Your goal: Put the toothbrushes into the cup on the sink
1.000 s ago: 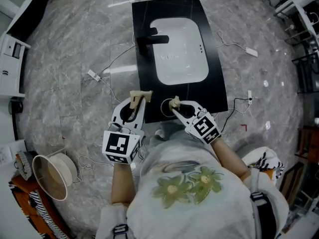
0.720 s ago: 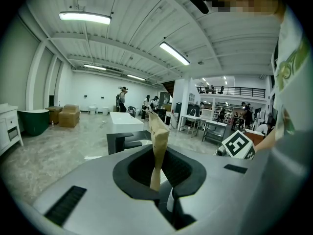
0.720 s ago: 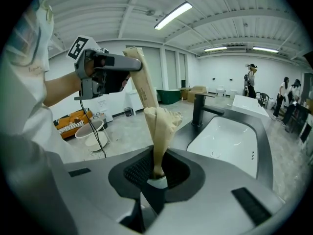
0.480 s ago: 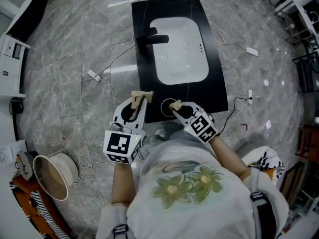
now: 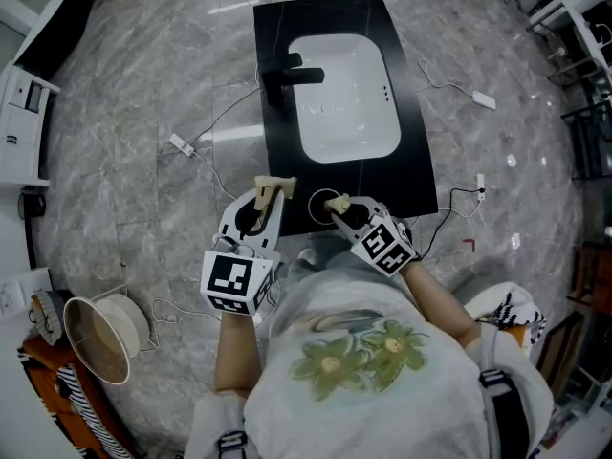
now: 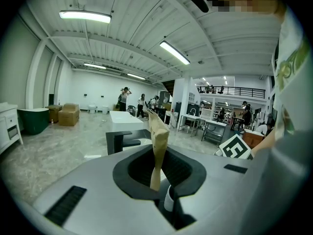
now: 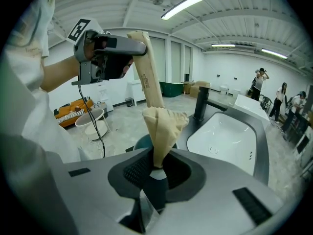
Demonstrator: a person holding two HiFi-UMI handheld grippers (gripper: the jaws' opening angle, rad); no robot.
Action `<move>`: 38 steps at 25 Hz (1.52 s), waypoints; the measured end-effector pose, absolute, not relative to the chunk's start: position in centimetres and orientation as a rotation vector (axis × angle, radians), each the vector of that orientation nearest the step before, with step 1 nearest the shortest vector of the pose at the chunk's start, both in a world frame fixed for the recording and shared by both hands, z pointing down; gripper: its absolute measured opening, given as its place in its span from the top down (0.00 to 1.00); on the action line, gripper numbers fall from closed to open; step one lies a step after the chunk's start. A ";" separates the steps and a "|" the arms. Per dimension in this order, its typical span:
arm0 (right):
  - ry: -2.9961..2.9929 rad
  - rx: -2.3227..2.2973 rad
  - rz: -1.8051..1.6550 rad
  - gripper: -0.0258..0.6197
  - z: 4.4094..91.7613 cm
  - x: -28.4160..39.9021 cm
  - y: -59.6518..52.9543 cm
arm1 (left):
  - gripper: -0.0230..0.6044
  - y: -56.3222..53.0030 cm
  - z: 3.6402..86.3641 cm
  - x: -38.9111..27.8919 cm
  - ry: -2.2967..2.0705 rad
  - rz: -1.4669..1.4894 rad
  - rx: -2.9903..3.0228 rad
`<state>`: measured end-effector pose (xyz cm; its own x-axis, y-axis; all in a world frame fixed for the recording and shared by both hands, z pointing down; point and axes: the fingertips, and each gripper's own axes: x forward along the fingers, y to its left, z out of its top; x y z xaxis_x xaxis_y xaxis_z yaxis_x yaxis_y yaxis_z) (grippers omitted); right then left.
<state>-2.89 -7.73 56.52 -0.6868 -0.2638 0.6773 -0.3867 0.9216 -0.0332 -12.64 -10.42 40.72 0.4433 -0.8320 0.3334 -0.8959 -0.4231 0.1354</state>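
Note:
The black sink counter [image 5: 411, 151] holds a white basin [image 5: 342, 94], with a dark round cup [image 5: 315, 200] at its near edge. My left gripper [image 5: 263, 199] hangs just left of the counter, shut on a toothbrush in tan paper wrap [image 5: 271, 186] that stands up between the jaws [image 6: 159, 141]. My right gripper [image 5: 337, 210] is over the cup, shut on a second paper-wrapped toothbrush [image 5: 334, 200]. In the right gripper view its crumpled wrap [image 7: 161, 126] sticks out above the teal cup [image 7: 140, 143], and the left gripper [image 7: 105, 53] shows higher up.
A black faucet [image 5: 282, 75] stands at the basin's left. White cables and adapters [image 5: 182, 144] lie on the marble floor around the counter. A round white basket [image 5: 96, 338] sits at the lower left, a white cabinet [image 5: 24, 113] at the left edge.
My right gripper has sunk a little and tilted further down over the cup with its toothbrush. The left gripper has stayed where it was.

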 end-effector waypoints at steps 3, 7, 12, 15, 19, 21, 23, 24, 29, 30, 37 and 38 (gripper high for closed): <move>-2.361 0.499 0.251 0.86 56.5 -2.7 -7.8 | 0.90 -10.3 40.8 -12.7 -1.490 0.312 2.414; -2.379 0.540 0.278 0.86 55.8 -2.3 -7.8 | 0.90 -10.0 40.6 -12.3 -1.483 0.312 2.416; -2.396 0.565 0.301 0.78 55.2 -1.8 -7.8 | 0.90 -9.8 40.2 -11.8 -1.477 0.303 2.423; -2.412 0.599 0.313 0.76 54.3 -1.2 -7.8 | 0.90 -9.5 39.9 -11.4 -1.476 0.299 2.430; -2.456 0.688 0.320 0.76 51.9 -0.3 -8.2 | 0.90 -9.2 39.3 -11.1 -1.475 0.288 2.440; -2.482 0.744 0.315 0.76 50.4 0.2 -8.7 | 0.90 -9.1 39.0 -11.1 -1.472 0.277 2.444; -2.518 0.791 0.310 0.76 48.8 0.6 -9.1 | 0.90 -9.0 38.8 -10.9 -1.467 0.266 2.446; -2.543 0.809 0.309 0.76 48.0 0.8 -9.2 | 0.90 -9.0 38.7 -10.8 -1.464 0.262 2.449; -2.661 0.846 0.303 0.88 44.8 1.5 -9.3 | 0.90 -8.8 38.1 -10.0 -1.451 0.255 2.468; -2.670 0.848 0.302 0.88 44.5 1.5 -9.3 | 0.90 -8.7 38.0 -9.9 -1.447 0.253 2.472; -2.677 0.859 0.289 0.89 44.3 1.7 -9.0 | 0.90 -8.1 37.5 -9.3 -1.413 0.235 2.485; -2.677 0.858 0.290 0.89 44.3 1.7 -8.9 | 0.90 -8.0 37.3 -9.4 -1.413 0.232 2.486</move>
<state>1.67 -8.94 44.29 -0.7709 -0.5292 0.3544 -0.5928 0.7996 -0.0956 -9.38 -8.01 37.32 0.5113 -0.8159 0.2699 -0.8594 -0.4871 0.1554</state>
